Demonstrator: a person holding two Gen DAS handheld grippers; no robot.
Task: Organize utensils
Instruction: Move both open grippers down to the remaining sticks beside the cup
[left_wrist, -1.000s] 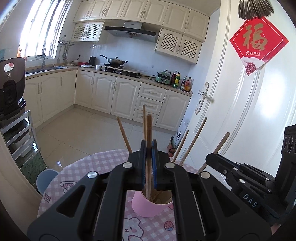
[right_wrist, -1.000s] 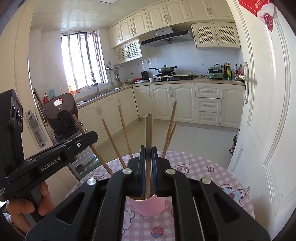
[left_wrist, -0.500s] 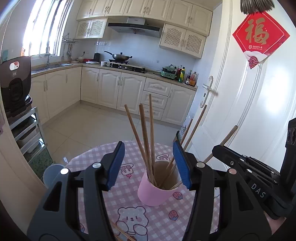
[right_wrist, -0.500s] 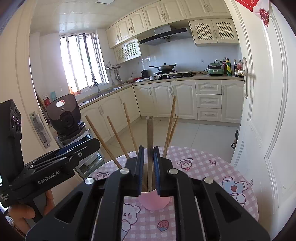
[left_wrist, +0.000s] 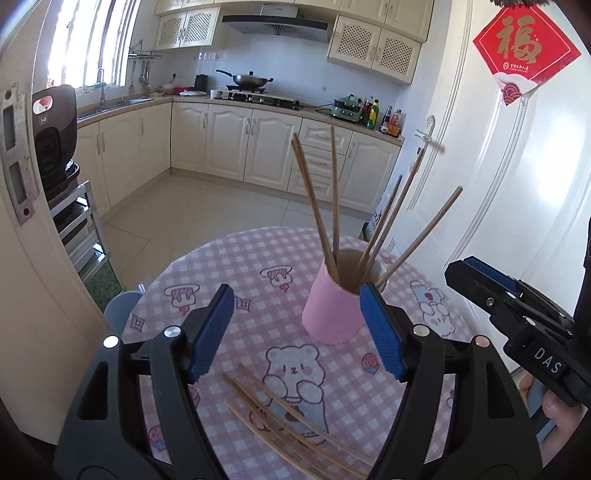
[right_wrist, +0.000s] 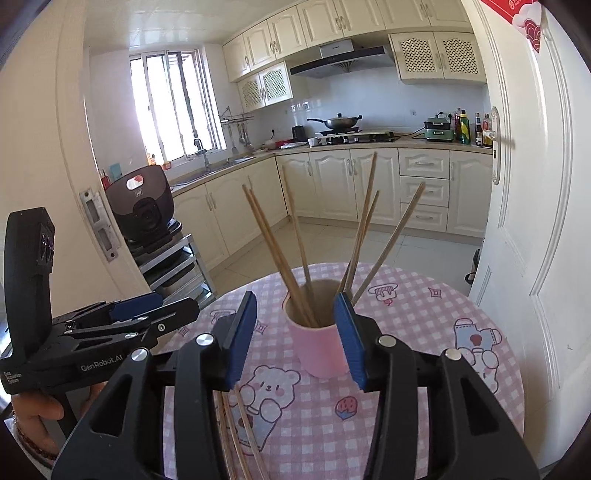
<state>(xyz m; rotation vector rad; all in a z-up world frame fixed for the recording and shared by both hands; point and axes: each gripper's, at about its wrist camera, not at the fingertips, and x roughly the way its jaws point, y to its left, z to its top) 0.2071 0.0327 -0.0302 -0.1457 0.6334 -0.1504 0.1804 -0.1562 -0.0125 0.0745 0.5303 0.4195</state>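
Note:
A pink cup (left_wrist: 332, 314) stands on the round table with the pink checked cloth (left_wrist: 229, 266); several wooden chopsticks (left_wrist: 334, 199) stand in it. Several more chopsticks (left_wrist: 280, 417) lie flat on the cloth in front of the cup. My left gripper (left_wrist: 297, 328) is open and empty, held back from the cup above the loose chopsticks. My right gripper (right_wrist: 295, 332) is open and empty, its blue pads either side of the cup (right_wrist: 317, 343) in its own view. The loose chopsticks (right_wrist: 236, 432) lie below it. Each gripper shows from the side in the other's view.
A white door (left_wrist: 517, 206) stands close behind the table on the right. A door frame and a metal rack with a dark cooker (left_wrist: 55, 136) are on the left. A grey-blue stool (left_wrist: 120, 310) sits beside the table's left edge.
Both grippers let go of their chopsticks into the cup, the left first, then the right. Both have opened and pulled back and up from the cup, bringing the loose chopsticks into view.

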